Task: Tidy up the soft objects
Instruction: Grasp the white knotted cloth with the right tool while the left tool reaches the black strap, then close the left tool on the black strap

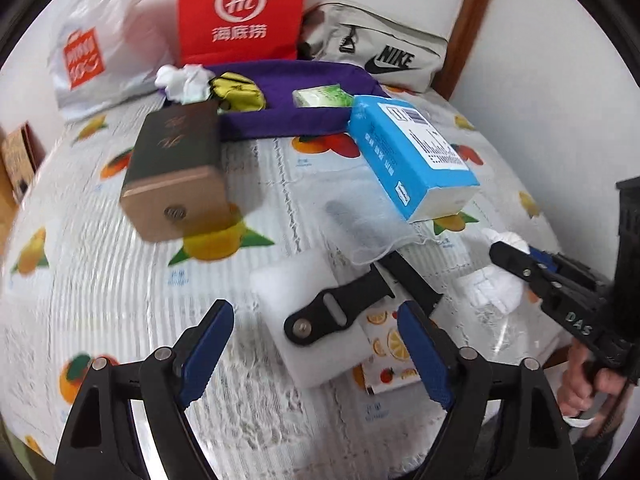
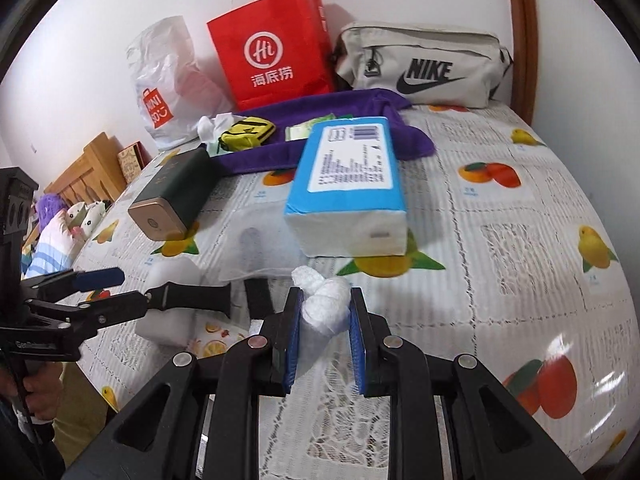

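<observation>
A blue tissue pack [image 2: 346,184] lies ahead; knotted white foam wrap [image 2: 324,300] is pinched by the right gripper [image 2: 325,320], while the left gripper [image 1: 316,344] is spread empty.

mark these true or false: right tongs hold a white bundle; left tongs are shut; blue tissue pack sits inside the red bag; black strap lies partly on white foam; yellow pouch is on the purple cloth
1. The right tongs hold a white bundle: true.
2. The left tongs are shut: false, they are open and hold nothing.
3. The blue tissue pack sits inside the red bag: false, it lies on the bedspread.
4. The black strap lies partly on white foam: true.
5. The yellow pouch is on the purple cloth: true.
</observation>
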Demonstrator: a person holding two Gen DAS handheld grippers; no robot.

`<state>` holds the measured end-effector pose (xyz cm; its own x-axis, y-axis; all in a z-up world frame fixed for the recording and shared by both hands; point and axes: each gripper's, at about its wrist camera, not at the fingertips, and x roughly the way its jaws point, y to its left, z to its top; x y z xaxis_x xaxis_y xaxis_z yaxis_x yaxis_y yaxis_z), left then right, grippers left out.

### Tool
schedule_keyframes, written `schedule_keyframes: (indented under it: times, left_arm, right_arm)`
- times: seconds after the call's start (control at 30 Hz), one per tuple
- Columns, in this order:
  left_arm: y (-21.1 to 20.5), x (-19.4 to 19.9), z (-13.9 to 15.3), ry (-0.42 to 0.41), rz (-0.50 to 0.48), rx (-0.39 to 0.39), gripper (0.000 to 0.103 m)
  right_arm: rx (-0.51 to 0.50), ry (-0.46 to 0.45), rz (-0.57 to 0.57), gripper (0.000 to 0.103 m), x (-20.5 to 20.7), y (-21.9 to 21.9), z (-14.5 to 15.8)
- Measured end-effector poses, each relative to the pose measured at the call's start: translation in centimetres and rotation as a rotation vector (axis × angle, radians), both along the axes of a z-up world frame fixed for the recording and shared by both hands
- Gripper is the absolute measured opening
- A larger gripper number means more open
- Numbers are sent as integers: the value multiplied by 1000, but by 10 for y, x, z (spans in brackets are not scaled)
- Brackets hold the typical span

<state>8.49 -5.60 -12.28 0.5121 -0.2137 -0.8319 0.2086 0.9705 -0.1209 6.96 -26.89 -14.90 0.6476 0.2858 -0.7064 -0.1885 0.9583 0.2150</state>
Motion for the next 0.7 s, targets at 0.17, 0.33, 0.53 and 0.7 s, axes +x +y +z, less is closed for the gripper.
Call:
schedule_keyframes:
  times: [0.17,0.33,0.53,0.7]
  left_arm:
    - [-23,7,-10,-6,-75,82,81]
    - [-35,8,-26,-31,-82,245,68]
    - [-12,14,-18,-34,-28,175,49]
    - [21,18,-13,-7,39,61,43]
  right_arm:
    - [4,6,-3,22,1,-8,-5]
    - [11,20,-15,22,4,-17,-12]
    - [18,33,-24,22,4,-22,-18]
    - [16,29,-13,22,2,-18,-17]
